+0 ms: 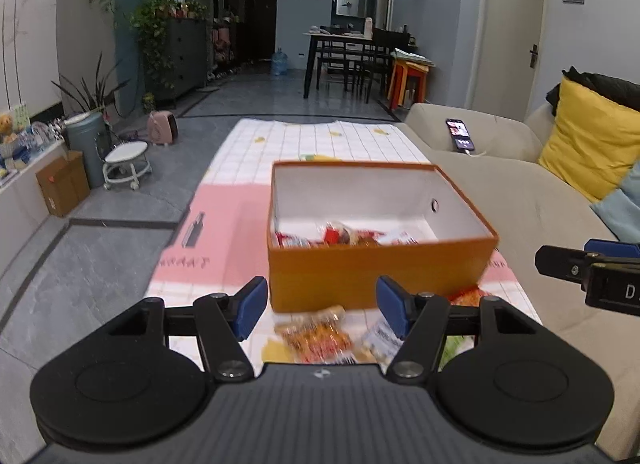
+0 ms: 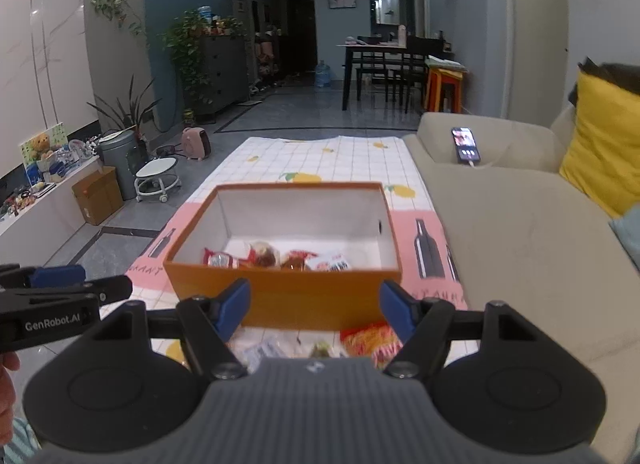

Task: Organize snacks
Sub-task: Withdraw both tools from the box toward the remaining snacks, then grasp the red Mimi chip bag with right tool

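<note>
Between your left gripper [image 1: 322, 306] and right gripper [image 2: 315, 306], both spread wide and empty, loose snack packets [image 1: 316, 334] lie on the cloth just before the orange box [image 2: 288, 296]. They look light, crinkly and slippery, so pinch across a sealed end. Their long axes seem to run roughly crosswise, though blur hides detail.

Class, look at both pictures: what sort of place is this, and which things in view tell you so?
Most likely a home living room open to a dining area: a beige sofa with a yellow cushion, a dining table with chairs, and leafy houseplants by a cabinet.
</note>
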The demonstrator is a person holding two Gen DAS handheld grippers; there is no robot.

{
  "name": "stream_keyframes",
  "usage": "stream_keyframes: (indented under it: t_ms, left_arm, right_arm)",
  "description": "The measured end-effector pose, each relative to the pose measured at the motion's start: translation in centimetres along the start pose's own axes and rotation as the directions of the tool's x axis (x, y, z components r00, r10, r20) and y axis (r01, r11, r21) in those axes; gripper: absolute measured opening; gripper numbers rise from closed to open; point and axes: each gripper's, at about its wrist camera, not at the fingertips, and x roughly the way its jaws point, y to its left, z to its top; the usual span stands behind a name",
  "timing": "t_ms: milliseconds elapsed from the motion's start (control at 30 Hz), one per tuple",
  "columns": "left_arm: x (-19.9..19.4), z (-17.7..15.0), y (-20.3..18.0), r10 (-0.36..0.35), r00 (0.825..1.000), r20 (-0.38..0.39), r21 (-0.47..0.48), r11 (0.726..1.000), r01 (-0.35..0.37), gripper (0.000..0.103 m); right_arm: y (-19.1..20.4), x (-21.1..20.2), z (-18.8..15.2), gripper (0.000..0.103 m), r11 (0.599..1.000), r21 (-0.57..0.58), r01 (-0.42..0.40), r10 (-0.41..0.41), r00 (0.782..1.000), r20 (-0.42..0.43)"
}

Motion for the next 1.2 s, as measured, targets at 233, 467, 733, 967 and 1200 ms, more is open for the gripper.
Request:
stream_keyframes:
  t_ms: [233,467,733,967,1200]
  left_arm:
    - [-0.3,-3.8,-0.3,-0.032,0.999,-0.038,-0.02,0.999,0.032,0.073]
    - [0.7,-6.4,-1.4,-0.071,0.994,-0.084,0.001,0.997,0.071,0.073]
    - [2.6,-7.2,-0.2,-0.025,0.992,-0.122,-0.037,0.999,0.021,0.073]
    - [5.0,-6.7,1.0,-0.019,0.988,-0.156,-0.082,0.997,0.006,0.074]
    - [8.5,-5.8,1.9,-0.047,0.973,-0.228,-0.127,0.992,0.018,0.078]
  right_arm:
    - [-1.1,-1.6,-4.7,0.069,0.998,0.051,0.048,-0.048,0.999,-0.008]
    - [-1.9,-0.9,-8.4,0.069,0.994,0.083,0.067,-0.061,0.995,-0.081]
    - [-2.7,1.2,-9.2,0.068,0.994,0.086,0.074,-0.064,0.991,-0.115]
    - [-2.8,3.4,-9.3,0.068,0.997,0.044,0.061,-0.055,0.991,-0.123]
    - [-3.6,6.4,-8.1,0.068,0.999,0.003,0.046,-0.046,0.99,-0.136]
